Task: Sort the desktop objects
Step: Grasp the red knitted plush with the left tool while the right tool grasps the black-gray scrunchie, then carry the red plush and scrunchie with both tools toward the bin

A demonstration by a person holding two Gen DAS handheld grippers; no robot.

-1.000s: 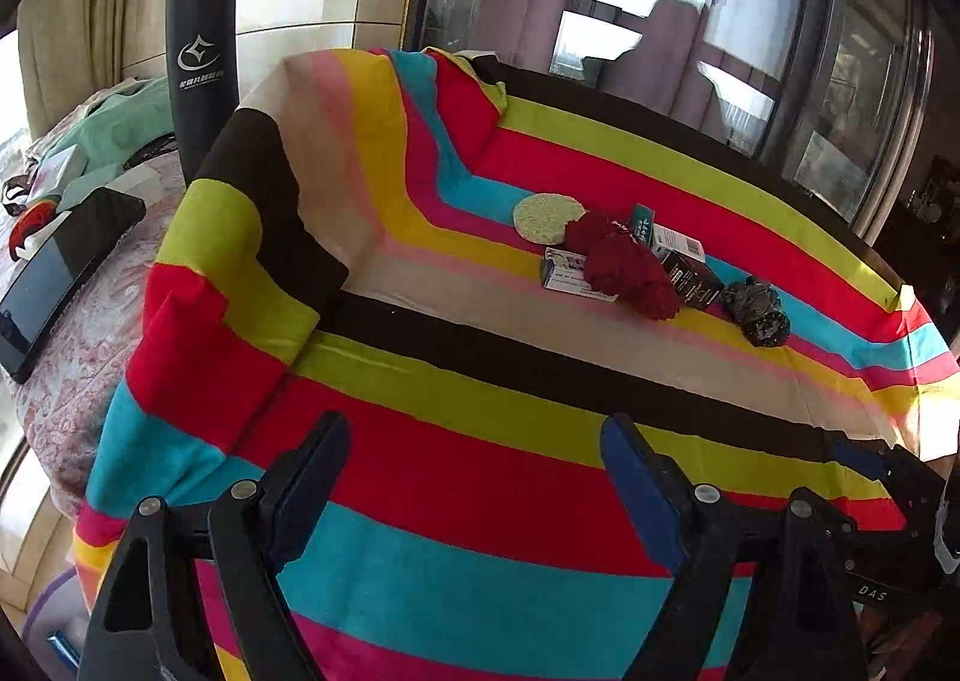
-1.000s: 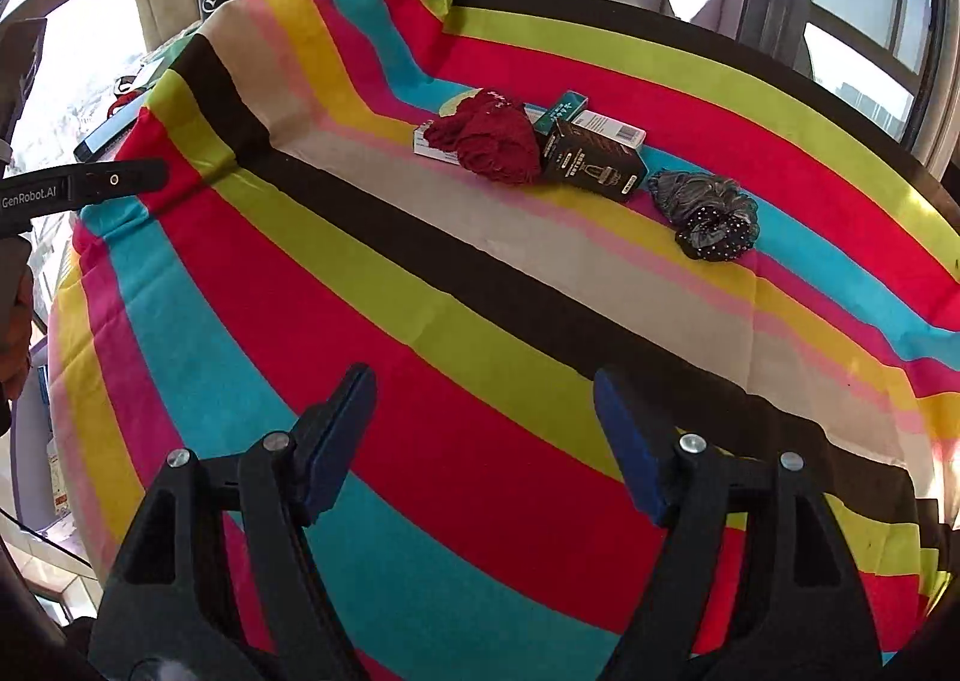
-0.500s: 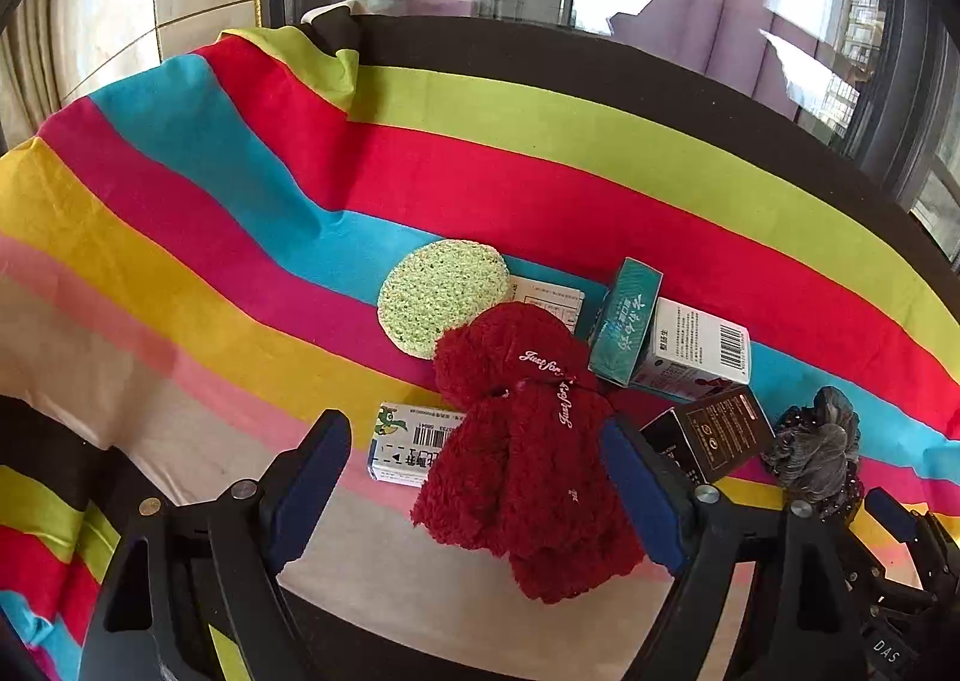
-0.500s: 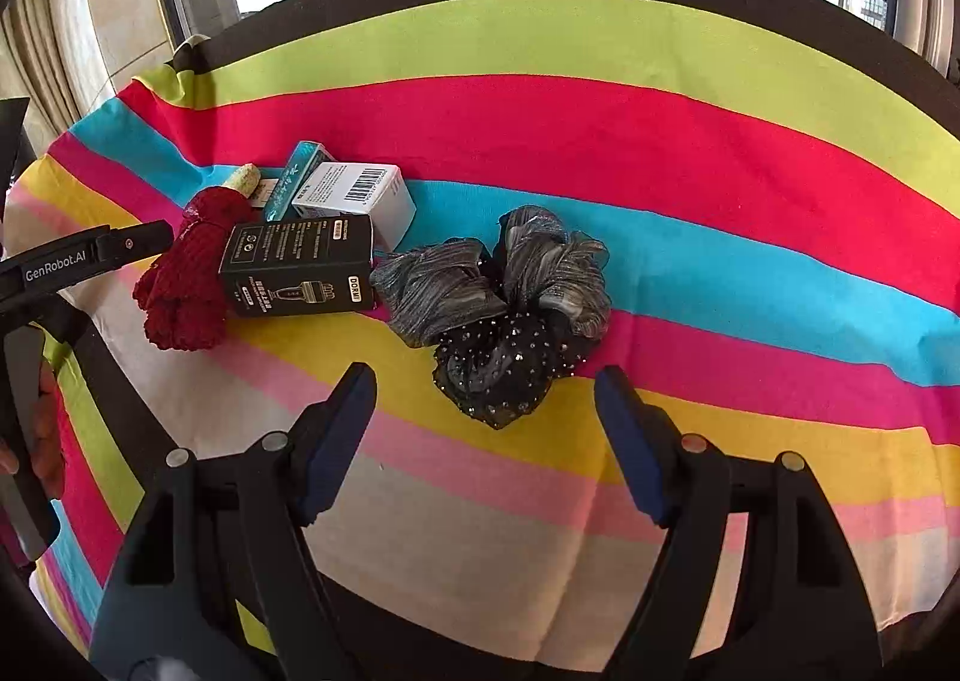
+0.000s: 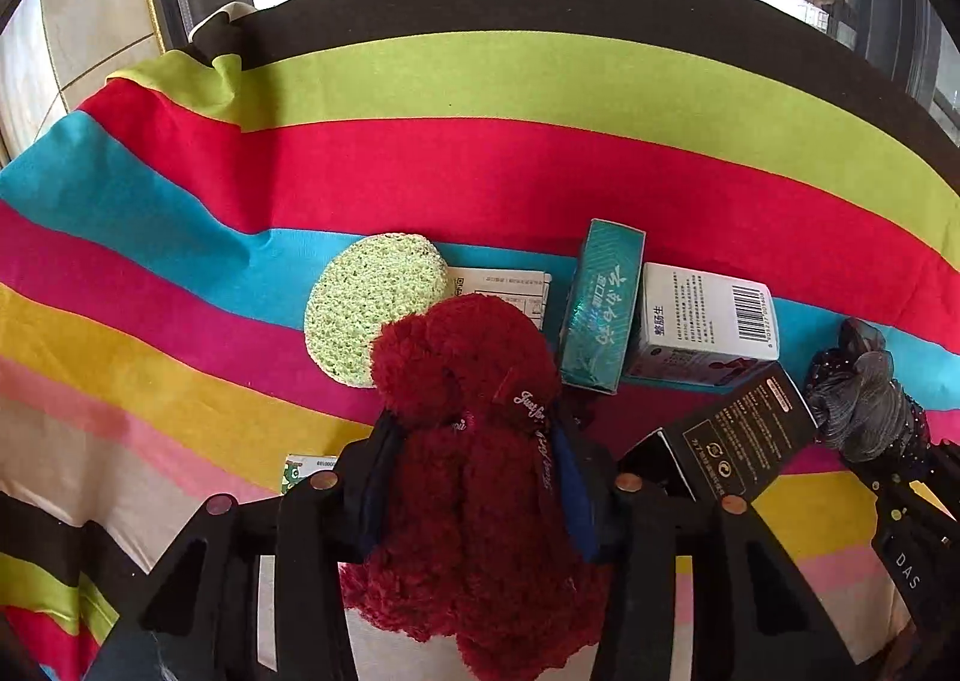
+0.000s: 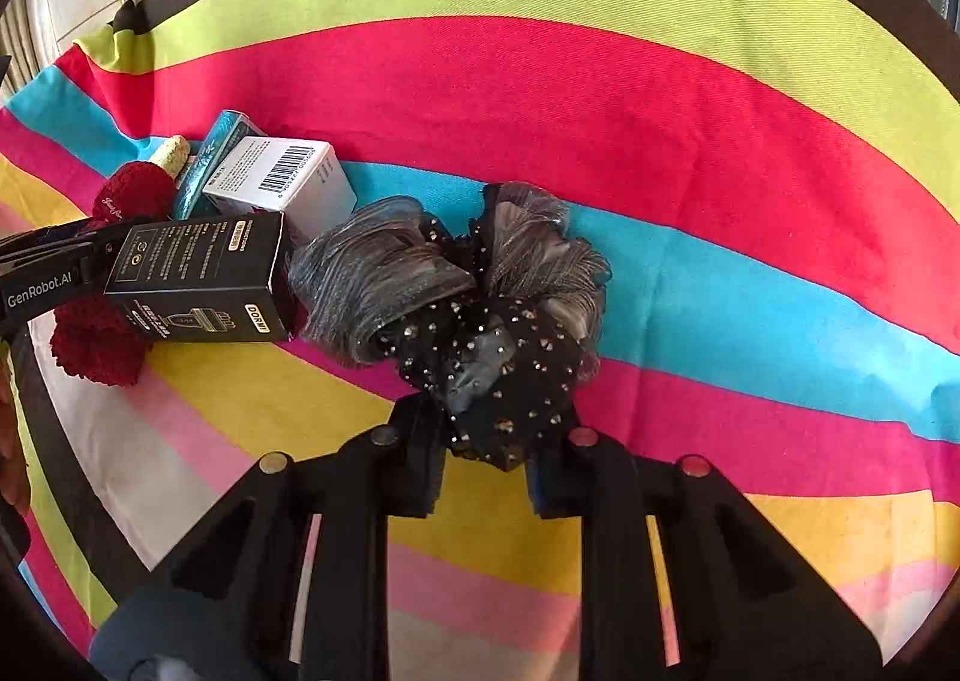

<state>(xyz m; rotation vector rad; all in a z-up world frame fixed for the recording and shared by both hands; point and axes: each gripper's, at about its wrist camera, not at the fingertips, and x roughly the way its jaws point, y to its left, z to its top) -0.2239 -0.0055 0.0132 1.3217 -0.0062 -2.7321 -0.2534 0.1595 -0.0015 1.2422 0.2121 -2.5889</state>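
Red fuzzy cloth (image 5: 474, 477) hides most of the small carton (image 5: 303, 470)

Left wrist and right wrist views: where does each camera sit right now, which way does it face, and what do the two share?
Left wrist: on the left hand-held gripper, looking forward and down at the striped cloth; its fingers clamp the red fuzzy item.
Right wrist: on the right hand-held gripper, facing the same cloth; its fingers close on the grey scrunchie, and the left tool shows at the left edge.
Shared: red item, black box, white barcoded box, teal box, scrunchie.
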